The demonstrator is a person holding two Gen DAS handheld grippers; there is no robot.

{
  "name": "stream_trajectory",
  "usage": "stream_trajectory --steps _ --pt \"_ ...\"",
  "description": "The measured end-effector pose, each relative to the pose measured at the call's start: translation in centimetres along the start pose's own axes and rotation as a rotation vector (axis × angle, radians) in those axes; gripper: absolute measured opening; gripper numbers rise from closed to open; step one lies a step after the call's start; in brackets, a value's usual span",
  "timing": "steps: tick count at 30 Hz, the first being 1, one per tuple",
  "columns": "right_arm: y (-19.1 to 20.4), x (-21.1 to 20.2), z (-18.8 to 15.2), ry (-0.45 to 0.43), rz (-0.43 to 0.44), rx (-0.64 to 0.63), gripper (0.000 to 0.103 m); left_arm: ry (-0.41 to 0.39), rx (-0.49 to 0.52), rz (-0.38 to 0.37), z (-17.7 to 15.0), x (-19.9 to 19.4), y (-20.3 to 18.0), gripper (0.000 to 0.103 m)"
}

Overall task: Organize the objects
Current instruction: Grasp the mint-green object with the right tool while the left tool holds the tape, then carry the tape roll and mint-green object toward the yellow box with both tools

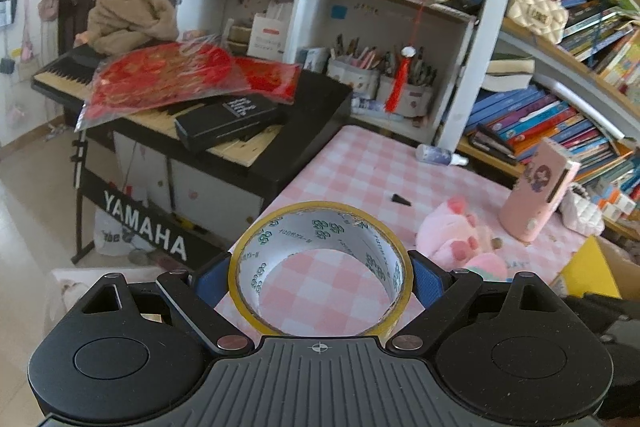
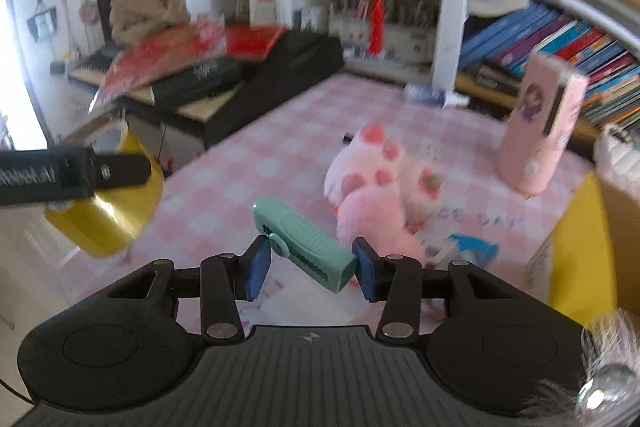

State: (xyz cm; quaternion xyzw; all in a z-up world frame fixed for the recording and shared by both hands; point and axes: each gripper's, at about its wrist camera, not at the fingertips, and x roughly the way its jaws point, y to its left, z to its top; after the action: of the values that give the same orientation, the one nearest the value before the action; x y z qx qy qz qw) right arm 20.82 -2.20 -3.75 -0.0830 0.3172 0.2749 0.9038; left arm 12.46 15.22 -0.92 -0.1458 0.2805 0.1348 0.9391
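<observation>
A yellow tape roll (image 1: 320, 267) was clamped in the left gripper (image 1: 320, 277) at lower centre; a teal utility knife (image 2: 306, 245) was pinched aslant by the right gripper (image 2: 310, 265). Steady carrying toward the yellow box (image 2: 576, 267), lower right, was advisable.

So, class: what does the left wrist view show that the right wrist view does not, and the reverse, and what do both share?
Only the left wrist view shows the left gripper from behind and the printed inside of the tape roll it clamps. Only the right wrist view shows the right gripper shut on a teal clip. Both show the pink plush toy, the pink case and the checked tablecloth.
</observation>
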Motion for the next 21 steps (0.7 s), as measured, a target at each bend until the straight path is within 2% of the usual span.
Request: stream_trajectory --steps 8,16,21 --pt "-0.5 -5.6 -0.2 -0.074 -0.085 0.100 0.042 -0.003 0.060 -0.124 -0.3 -2.7 -0.4 0.091" --pt "0.5 -10.0 -3.6 -0.075 -0.207 0.181 0.042 0.018 0.129 -0.234 -2.4 -5.5 -0.6 0.091" --pt "2.0 -12.1 -5.9 -0.060 -0.246 0.222 0.042 0.048 0.166 -0.278 -4.1 -7.4 -0.1 0.091"
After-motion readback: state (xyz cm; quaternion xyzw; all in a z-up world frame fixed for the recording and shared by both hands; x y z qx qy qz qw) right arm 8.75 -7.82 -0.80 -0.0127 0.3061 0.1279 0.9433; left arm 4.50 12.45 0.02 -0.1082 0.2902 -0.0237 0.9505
